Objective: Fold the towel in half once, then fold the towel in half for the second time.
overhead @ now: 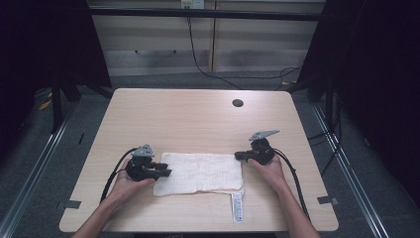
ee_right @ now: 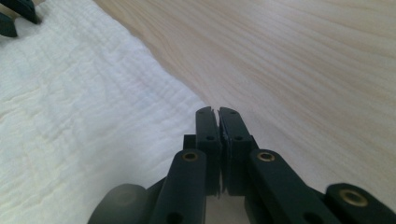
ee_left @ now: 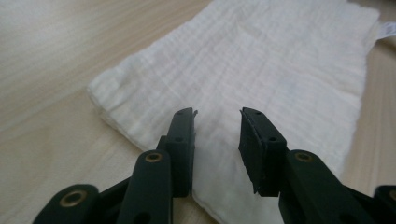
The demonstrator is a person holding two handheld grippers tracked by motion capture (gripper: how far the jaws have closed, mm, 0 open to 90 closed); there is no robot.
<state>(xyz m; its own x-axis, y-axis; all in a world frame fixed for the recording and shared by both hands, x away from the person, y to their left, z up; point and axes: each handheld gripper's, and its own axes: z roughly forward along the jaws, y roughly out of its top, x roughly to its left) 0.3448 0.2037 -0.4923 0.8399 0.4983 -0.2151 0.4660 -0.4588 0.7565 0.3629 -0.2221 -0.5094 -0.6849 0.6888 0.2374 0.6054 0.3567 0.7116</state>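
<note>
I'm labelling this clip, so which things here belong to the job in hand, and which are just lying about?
In the job:
- white cloth, folded flat on the table
- left gripper, open over the cloth's left edge
- right gripper, shut at its right edge

Lying about:
- white label by the cloth's near right corner
- dark round hole in the tabletop

- The cloth (overhead: 199, 172) is white with a fine crinkled weave.
- The counter (overhead: 198, 119) is pale wood grain.
- Both grippers' jaws are black.
- The tag (overhead: 237, 207) is white with dark print.
</note>
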